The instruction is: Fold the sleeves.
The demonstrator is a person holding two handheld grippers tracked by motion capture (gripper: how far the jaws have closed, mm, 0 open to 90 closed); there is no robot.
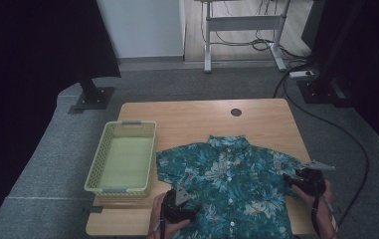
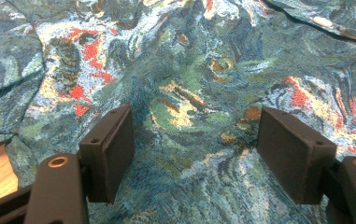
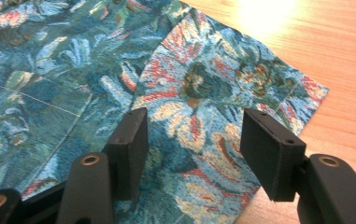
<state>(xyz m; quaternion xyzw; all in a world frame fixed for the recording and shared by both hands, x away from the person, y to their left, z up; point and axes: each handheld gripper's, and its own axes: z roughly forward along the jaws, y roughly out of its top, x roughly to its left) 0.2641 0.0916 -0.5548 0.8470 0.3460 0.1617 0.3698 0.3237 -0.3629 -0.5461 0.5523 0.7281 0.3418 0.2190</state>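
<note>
Two grippers sat on the teal floral short-sleeved cotton shirt, spread flat, collar at 12 o'clock on the wooden bench. Left gripper, jaws spread, nothing pinched, hovered over the body panel approx 7 o'clock. Right gripper, jaws also spread w/ nothing between, straddled the sleeve at 3 o'clock, prob. nearer a fold-in. Green plastic basket lay at 9 o'clock.

No readable text, labels, brands, numbers or signs anywhere.
</note>
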